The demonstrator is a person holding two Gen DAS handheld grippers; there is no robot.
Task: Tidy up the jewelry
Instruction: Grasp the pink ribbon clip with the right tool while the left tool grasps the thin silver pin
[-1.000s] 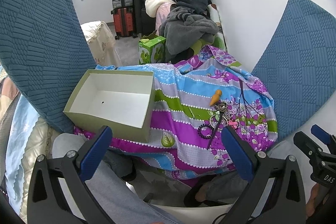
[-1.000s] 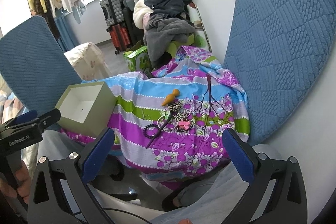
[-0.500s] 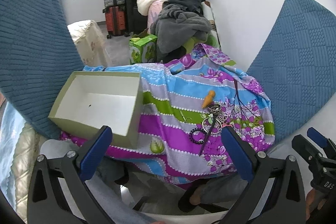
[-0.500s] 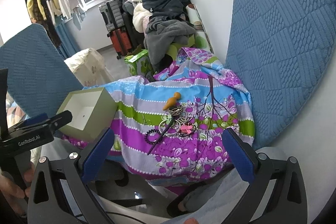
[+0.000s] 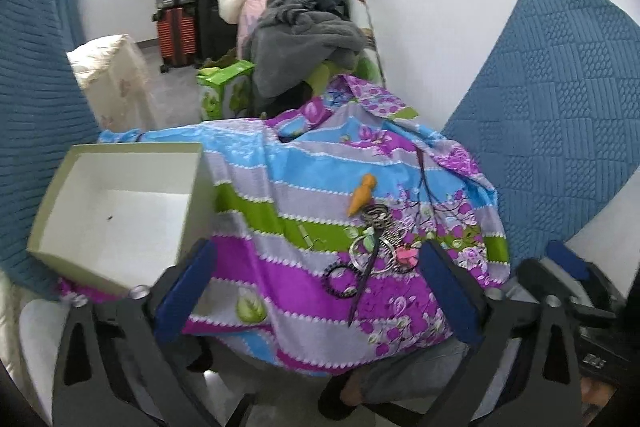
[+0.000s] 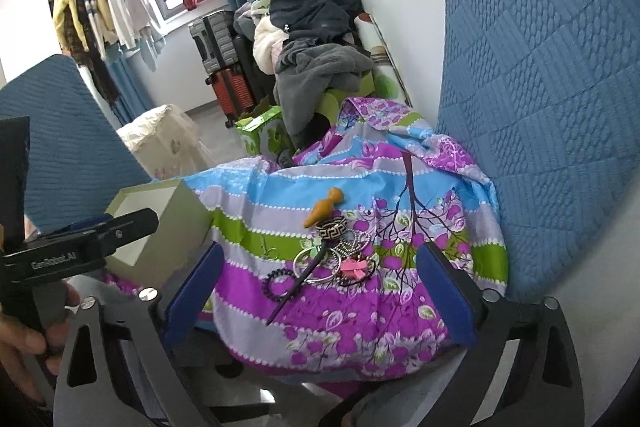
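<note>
A pile of jewelry [image 5: 380, 245] lies on a striped purple, blue and green cloth [image 5: 296, 283]: an orange carved piece [image 5: 361, 195], a black patterned band [image 5: 376, 215], silver rings, a black bead bracelet [image 5: 338, 281], a pink piece and a dark hair stick [image 5: 362, 283]. The pile also shows in the right wrist view [image 6: 332, 259]. An open green box [image 5: 120, 211] with a white inside sits at the cloth's left edge. My left gripper [image 5: 316, 291] is open and empty, in front of the cloth. My right gripper [image 6: 316, 291] is open and empty, in front of the pile.
Blue quilted cushions [image 5: 560, 115] stand right and left [image 5: 28, 75] of the cloth. Behind are a heap of clothes [image 5: 304, 7], suitcases [image 5: 176, 7] and a green carton [image 5: 224, 87]. The left gripper's handle [image 6: 80, 251] shows at the left of the right wrist view.
Both grippers have moved closer to the cloth; the jewelry pile and the box look larger. The left view has swung slightly right. Both grippers remain open and nothing was picked up.
</note>
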